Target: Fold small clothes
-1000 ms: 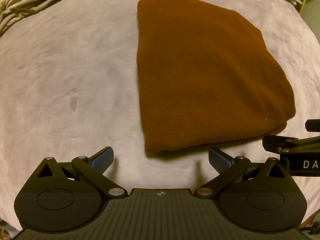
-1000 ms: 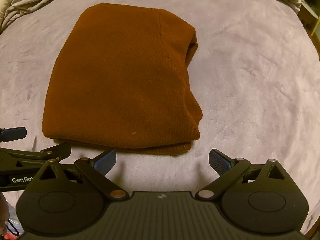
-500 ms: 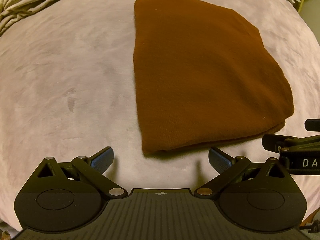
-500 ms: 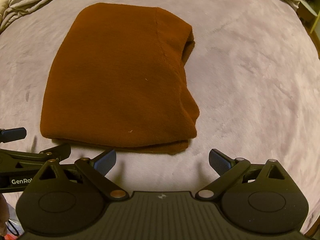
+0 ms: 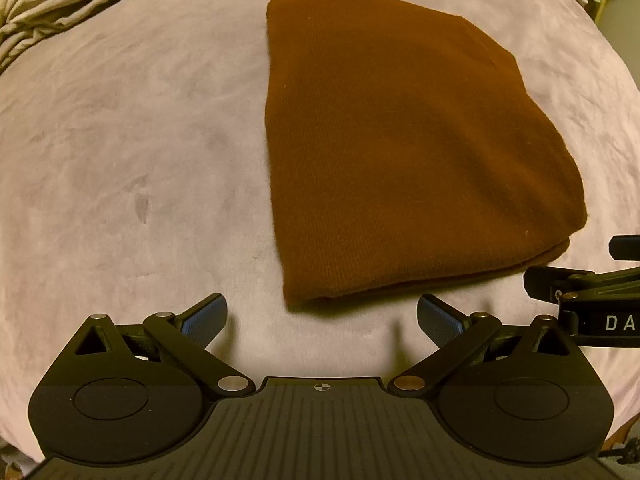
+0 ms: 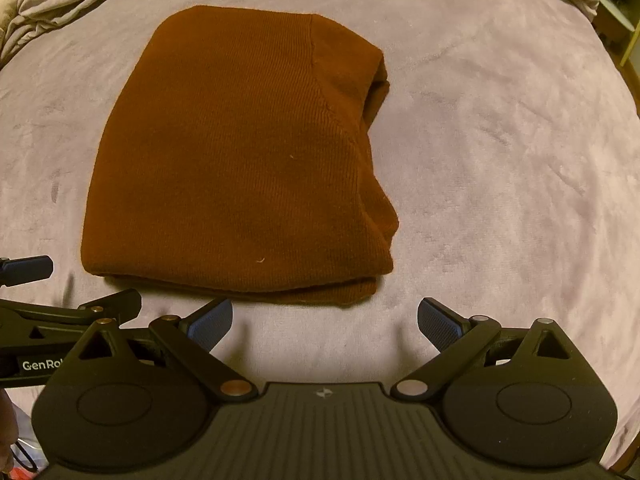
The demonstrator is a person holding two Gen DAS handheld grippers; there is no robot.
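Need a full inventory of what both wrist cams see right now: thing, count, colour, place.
Folded rust-brown knit garment: 1, rust-brown, flat on the cover, just ahead of both claws.
Plush mauve-grey bed cover: 1, mauve-grey, under everything.
Rumpled beige sheet: 1, beige, bunched along the far left edge.
Yellow-green frame: partly visible, far right edge; cannot tell what it is.
Left claw: 1, black with blue pads, open, empty, near the garment's near edge.
Right claw: 1, black with blue pads, open, empty, same edge.

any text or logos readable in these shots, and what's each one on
"DA", cut off by the frame edge, on the right gripper body, seen from the left wrist view.
"GenRo", cut off behind the near gripper, on the left gripper body, seen from the right wrist view.
No text on the brown garment.
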